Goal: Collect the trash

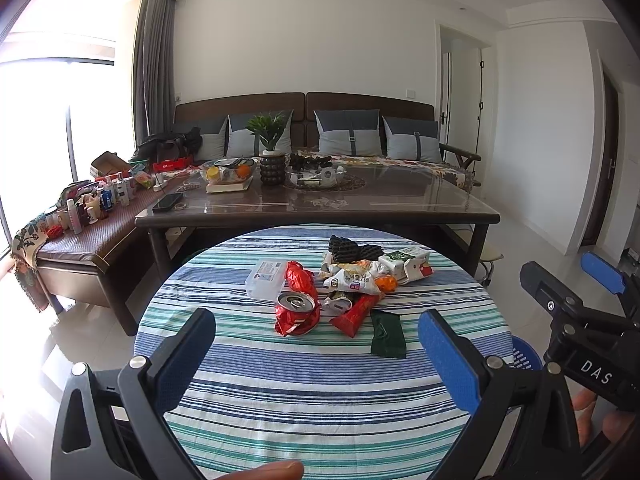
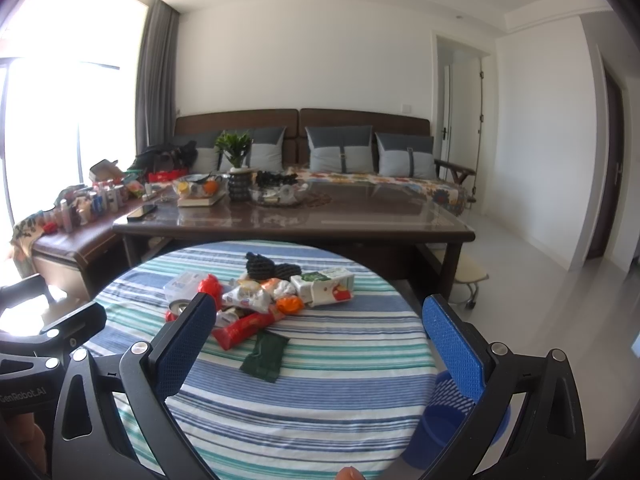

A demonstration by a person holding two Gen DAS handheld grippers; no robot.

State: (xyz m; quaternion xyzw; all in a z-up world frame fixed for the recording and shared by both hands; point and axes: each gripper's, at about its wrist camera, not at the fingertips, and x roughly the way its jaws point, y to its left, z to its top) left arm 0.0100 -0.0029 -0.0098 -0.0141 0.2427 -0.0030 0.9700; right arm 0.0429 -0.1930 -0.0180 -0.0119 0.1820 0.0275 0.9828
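A pile of trash lies on a round table with a striped cloth (image 1: 320,380): a crushed red can (image 1: 297,312), a red wrapper (image 1: 354,314), a dark green packet (image 1: 387,334), white snack bags (image 1: 352,276), a milk carton (image 1: 408,264), black foam (image 1: 352,250) and a clear plastic box (image 1: 266,278). My left gripper (image 1: 316,356) is open and empty, short of the can. My right gripper (image 2: 320,344) is open and empty, with the green packet (image 2: 266,356) between its fingers in view. A blue bin (image 2: 456,420) stands below the table's right edge.
A dark coffee table (image 1: 360,204) with bowls, a plant and a phone stands behind the round table. A sofa with cushions (image 1: 348,132) lines the wall. A bench with several bottles (image 1: 92,204) is at the left. A stool (image 2: 472,276) stands at the right.
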